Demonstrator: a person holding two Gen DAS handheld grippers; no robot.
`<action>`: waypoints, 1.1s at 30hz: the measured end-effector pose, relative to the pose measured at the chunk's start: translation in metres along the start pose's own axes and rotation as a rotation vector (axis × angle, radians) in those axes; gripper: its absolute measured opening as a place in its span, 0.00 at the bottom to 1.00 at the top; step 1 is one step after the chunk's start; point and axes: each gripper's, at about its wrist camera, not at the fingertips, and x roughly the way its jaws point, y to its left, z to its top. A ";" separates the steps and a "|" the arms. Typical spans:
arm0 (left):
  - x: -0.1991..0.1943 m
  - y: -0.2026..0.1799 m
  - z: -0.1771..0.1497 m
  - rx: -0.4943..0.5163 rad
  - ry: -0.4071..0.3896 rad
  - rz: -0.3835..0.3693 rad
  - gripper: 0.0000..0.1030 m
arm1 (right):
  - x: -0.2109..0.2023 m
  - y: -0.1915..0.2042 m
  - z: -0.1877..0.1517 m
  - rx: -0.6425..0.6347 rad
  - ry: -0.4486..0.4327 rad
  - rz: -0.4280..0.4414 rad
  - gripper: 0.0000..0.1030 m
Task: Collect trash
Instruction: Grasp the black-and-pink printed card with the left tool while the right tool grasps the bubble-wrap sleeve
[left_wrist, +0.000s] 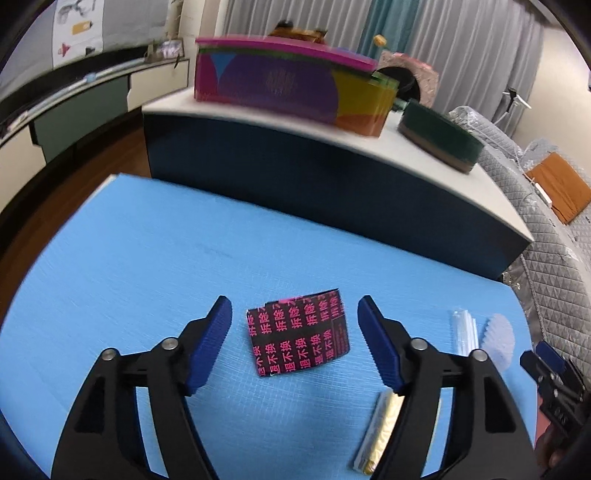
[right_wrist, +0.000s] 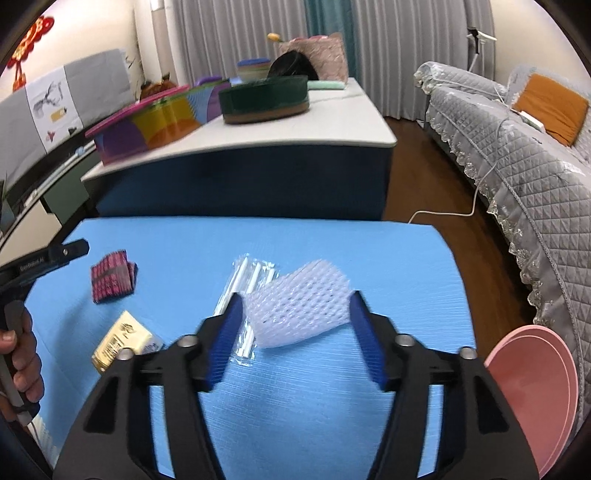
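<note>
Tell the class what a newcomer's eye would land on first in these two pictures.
The bright blue mat fills both views, with trash scattered on it. A black wrapper with pink characters lies between the open fingers of the left gripper. White foam netting sits between the open fingers of the right gripper, partly over a clear packet of white sticks.

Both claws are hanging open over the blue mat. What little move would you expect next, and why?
Probably the right claw closes on the white foam net. Its fingers already stand on either side of the net, open, seemingly just touching it. The left claw likewise brackets the black-and-pink wrapper, so it may close as well.
</note>
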 end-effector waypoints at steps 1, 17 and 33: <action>0.004 0.000 -0.001 -0.008 0.010 0.004 0.74 | 0.003 0.001 -0.001 -0.006 0.008 0.000 0.67; 0.050 -0.013 -0.005 0.011 0.110 0.103 0.83 | 0.030 -0.002 -0.005 -0.013 0.082 0.002 0.70; 0.042 -0.019 -0.004 0.044 0.080 0.098 0.70 | 0.026 -0.009 -0.008 -0.009 0.095 0.010 0.15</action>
